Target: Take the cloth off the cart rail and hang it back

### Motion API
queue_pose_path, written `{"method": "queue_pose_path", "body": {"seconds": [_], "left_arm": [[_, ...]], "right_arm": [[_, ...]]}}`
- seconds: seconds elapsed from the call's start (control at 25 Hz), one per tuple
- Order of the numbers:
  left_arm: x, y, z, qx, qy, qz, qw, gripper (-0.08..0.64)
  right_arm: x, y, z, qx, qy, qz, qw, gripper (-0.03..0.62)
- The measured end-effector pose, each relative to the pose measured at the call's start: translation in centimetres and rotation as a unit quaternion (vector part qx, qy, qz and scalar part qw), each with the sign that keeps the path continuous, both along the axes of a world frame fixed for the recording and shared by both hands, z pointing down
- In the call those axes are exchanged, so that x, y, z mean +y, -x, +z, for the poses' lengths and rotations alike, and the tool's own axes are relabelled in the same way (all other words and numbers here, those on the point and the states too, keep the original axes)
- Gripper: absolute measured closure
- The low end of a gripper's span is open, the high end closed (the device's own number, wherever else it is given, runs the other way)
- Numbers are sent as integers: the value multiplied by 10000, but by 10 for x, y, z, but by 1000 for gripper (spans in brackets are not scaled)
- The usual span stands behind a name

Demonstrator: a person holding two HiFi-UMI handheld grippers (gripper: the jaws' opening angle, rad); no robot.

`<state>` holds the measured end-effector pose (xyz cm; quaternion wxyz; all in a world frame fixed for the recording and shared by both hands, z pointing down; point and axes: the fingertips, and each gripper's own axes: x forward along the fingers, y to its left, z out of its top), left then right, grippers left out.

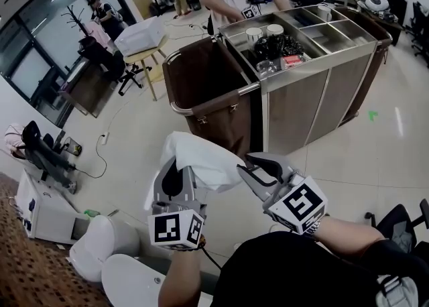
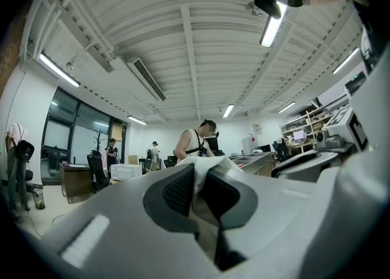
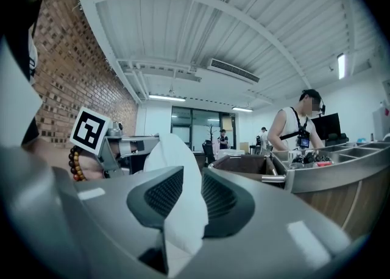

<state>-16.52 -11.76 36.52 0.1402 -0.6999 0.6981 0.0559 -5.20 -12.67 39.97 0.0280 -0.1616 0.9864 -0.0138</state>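
Cloth [image 1: 201, 155] is off the cart rail [image 1: 228, 95], held up near the body. Left hand-held gripper [image 1: 178, 177] is clamped on one edge, right hand-held gripper [image 1: 255, 168] pinches the other. Re-hang step, I'd say. Next: carry it far, spread it, drape it over the rail.

I am looking across a pale tiled floor [image 1: 134, 145] as fluorescent tubes [image 2: 271, 28] are glowing under a ribbed white ceiling [image 2: 183, 40], a brick wall [image 3: 73, 70] running toward tall windows [image 2: 67, 144] at the far end.
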Motion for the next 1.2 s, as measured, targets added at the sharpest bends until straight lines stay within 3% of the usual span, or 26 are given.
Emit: {"method": "queue_pose_path", "body": {"seconds": [0.16, 0.32, 0.56, 0.8, 1.2], "left_arm": [[-3, -3, -13, -65, -92, -91, 9999, 543], [-4, -9, -24, -114, -145, -182, 9997, 543], [-9, -20, -25, -153, -159, -296, 9993, 543], [-10, -33, -23, -191, -145, -381, 9990, 543], [-18, -30, -10, -218, -56, -581, 9981, 543]], "right_arm": [[-3, 1, 11, 86, -57, -255, 9996, 460], [-9, 5, 29, 273, -805, -648, 9943, 378], [-12, 10, 53, 698, -903, -946, 9889, 270], [-13, 18, 75, 1061, -1004, -1155, 9825, 236], [-24, 7, 82, 891, -962, -1208, 9840, 236]]}}
